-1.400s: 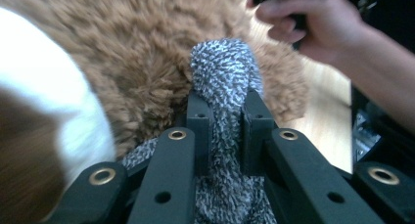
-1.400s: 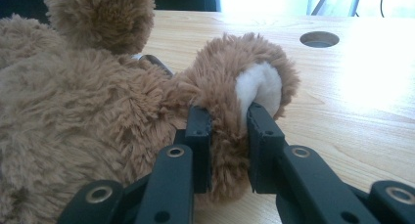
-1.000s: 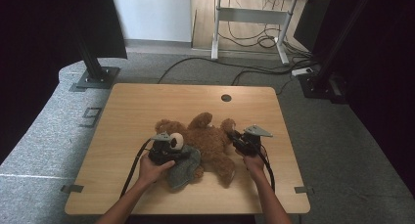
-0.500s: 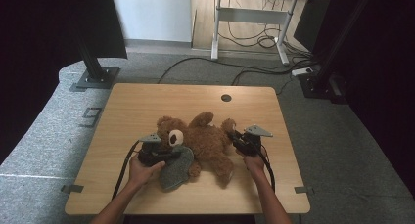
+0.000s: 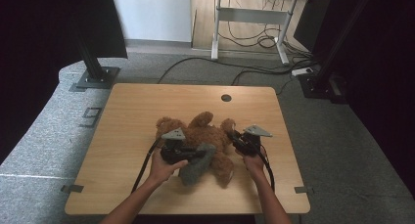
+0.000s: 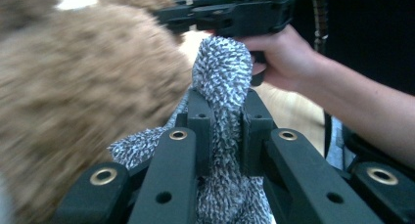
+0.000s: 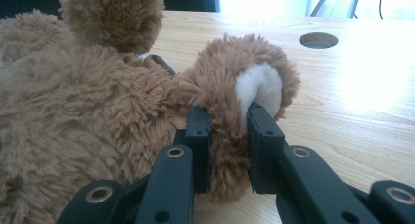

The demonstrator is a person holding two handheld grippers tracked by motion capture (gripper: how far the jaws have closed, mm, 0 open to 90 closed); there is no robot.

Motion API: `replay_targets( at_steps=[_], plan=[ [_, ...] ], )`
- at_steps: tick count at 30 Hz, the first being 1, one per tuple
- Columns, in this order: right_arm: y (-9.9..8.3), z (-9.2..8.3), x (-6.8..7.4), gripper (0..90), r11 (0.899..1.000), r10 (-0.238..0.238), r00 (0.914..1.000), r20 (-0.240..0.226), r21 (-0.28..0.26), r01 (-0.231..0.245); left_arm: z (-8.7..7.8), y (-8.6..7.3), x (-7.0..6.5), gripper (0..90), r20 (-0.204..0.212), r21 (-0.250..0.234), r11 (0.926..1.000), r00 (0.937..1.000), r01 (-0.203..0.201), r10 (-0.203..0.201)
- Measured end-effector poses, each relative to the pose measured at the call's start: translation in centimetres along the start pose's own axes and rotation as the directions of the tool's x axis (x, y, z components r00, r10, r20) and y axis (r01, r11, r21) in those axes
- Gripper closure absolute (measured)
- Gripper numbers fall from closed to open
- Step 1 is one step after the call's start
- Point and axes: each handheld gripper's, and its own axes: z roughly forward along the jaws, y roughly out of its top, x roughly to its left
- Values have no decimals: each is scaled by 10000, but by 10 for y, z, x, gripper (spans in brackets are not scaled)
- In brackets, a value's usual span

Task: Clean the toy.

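Note:
A brown teddy bear (image 5: pixel 205 133) lies in the middle of the wooden table (image 5: pixel 137 111). A grey knitted cloth (image 5: pixel 195 166) hangs over its near side. My left gripper (image 5: pixel 195 153) is shut on this cloth (image 6: pixel 220 67), holding it raised against the bear's fur (image 6: pixel 73 87). My right gripper (image 5: pixel 233 137) is shut on one of the bear's paws (image 7: pixel 257 89), which has a white pad, and the paw rests low by the tabletop. The left gripper view also looks across at the right gripper (image 6: pixel 230 11) and the hand holding it.
A round cable hole (image 5: pixel 225 98) sits at the table's far side. Bare wood lies to the left and beyond the bear. On the floor are a black stand base (image 5: pixel 95 78) at far left and cables (image 5: pixel 254 40) under a desk behind.
My left gripper has drawn back, then moved right and up with the grey cloth, and now covers the bear's snout in the high view. The right gripper has stayed put.

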Motion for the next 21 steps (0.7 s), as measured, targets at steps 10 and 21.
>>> replay_targets(
  at_steps=[10,21],
  plan=[
    [0,-1,0,742,10000,-44,10000,-14,-23,44,35,-4,11,784,-182,661,9962,9983,570,-559],
    [0,-1,0,742,10000,-44,10000,-14,-39,44,5,-11,20,785,-747,266,9972,9949,697,-676]
  ],
)
